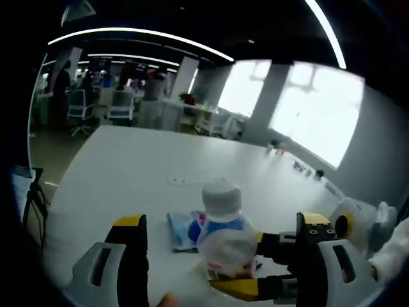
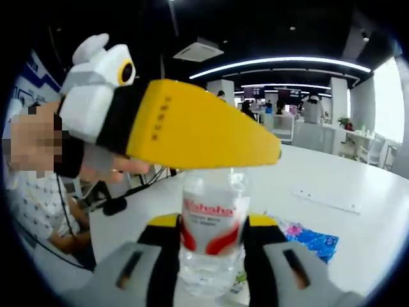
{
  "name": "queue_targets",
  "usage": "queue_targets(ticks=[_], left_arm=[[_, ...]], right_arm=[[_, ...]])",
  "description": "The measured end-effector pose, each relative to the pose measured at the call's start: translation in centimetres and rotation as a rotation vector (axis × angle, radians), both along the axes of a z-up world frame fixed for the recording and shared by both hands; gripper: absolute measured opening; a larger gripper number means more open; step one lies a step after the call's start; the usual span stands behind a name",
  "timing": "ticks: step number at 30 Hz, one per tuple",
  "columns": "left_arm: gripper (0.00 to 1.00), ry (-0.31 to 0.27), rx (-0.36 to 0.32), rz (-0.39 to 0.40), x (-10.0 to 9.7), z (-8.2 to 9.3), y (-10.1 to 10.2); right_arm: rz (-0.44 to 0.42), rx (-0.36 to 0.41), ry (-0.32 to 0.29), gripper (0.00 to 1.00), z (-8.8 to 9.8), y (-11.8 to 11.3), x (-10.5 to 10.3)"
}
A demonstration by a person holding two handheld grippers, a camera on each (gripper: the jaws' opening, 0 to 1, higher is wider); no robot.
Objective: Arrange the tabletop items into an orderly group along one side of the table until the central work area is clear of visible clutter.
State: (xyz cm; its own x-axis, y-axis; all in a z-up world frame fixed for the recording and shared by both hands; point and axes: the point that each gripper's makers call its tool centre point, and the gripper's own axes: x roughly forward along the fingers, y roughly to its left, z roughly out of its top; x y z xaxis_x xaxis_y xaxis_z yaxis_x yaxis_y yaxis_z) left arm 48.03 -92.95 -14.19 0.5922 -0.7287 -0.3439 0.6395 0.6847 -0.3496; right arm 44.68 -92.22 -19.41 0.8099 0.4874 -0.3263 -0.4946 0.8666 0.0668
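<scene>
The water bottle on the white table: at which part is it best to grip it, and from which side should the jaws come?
Grip the water bottle at its straight middle, around the red label, coming level from the side. It stands upright and round, so flat jaws seat well there. The right gripper already closes on it this way; the narrower cap would probably slip.

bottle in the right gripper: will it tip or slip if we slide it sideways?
The bottle is tall and narrow, so probably tippy if pushed high. Its clear plastic looks smooth, perhaps slippery. The right gripper clamps it at label height, which should steady it.
</scene>
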Motion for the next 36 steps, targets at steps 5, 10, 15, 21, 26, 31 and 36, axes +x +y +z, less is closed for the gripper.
queue_targets(ticks=[5,10,15,21,26,31,36], left_arm=[[0.94,-0.013,-0.012,-0.012,0.2,0.5,-0.4],[0.94,-0.012,-0.007,-0.031,0.1,0.3,-0.9],[0.95,-0.024,-0.019,-0.053,0.1,0.7,-1.5],[0.94,-0.046,-0.027,-0.074,0.3,1.4,-2.5],[0.83,-0.034,0.000,-0.073,0.3,0.9,-2.0],[0.69,0.007,0.005,-0.071,0.1,0.1,-1.3],[0.41,-0.018,-0.050,-0.068,0.4,1.3,-1.0]], right_arm=[[0.001,0.004,0.001,0.36,0.0,0.1,0.0],[-0.001,0.000,0.005,0.36,0.0,-0.1,-0.1],[-0.017,0.011,-0.001,0.36,0.2,-0.4,0.0],[-0.023,0.015,0.002,0.36,0.1,-0.5,0.0],[-0.026,0.029,0.001,0.36,0.3,-0.4,0.0],[-0.015,0.035,-0.002,0.36,0.4,-0.2,-0.1],[0.003,0.049,-0.005,0.36,0.4,0.3,-0.4]])
